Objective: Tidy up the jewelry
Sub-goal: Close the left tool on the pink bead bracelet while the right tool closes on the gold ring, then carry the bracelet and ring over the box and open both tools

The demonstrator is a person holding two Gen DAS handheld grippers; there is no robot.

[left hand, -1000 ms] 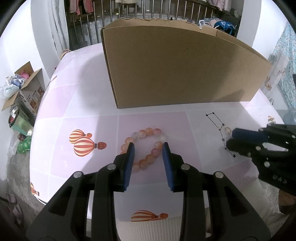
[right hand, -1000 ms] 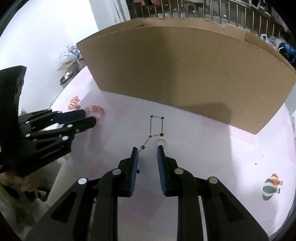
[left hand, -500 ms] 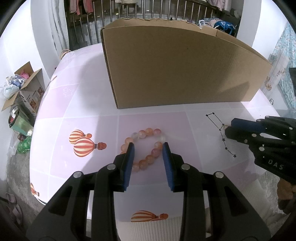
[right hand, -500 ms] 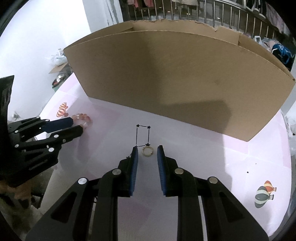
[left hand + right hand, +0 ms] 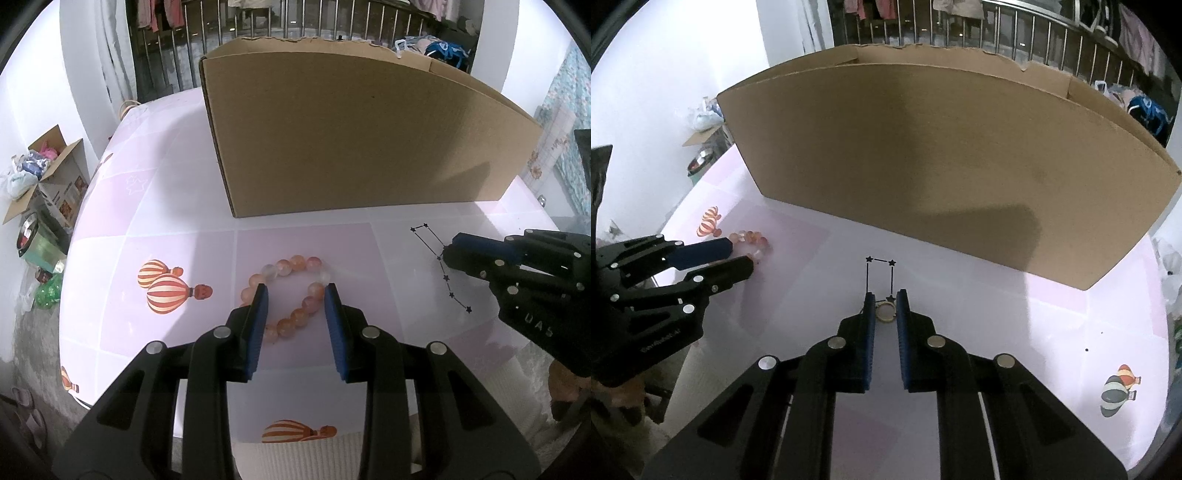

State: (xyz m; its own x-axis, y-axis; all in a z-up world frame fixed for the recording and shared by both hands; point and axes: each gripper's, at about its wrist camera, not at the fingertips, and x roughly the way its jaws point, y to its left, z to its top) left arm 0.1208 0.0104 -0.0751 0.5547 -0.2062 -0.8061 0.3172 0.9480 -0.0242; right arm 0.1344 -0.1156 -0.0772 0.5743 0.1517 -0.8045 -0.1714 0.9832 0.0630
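Observation:
A bracelet of orange and pink beads (image 5: 295,295) lies on the pink table. My left gripper (image 5: 295,291) is open with its blue pads on either side of the bracelet's near part. The bracelet also shows small in the right wrist view (image 5: 751,238), by the left gripper's tips (image 5: 738,256). A small gold ring (image 5: 885,312) lies on the table between the tips of my right gripper (image 5: 885,297), which is open and straddles it without pinching it. In the left wrist view the right gripper (image 5: 452,251) hides the ring.
A large open cardboard box (image 5: 351,140) stands upright just behind both pieces; its inside is hidden. The tablecloth (image 5: 166,229) has balloon prints and a star line drawing (image 5: 881,277). The table's front edge is near. Clutter sits on the floor at left (image 5: 37,206).
My right gripper has moved forward and down, so the ring now sits between its tips. My left gripper has barely moved and stays around the bracelet.

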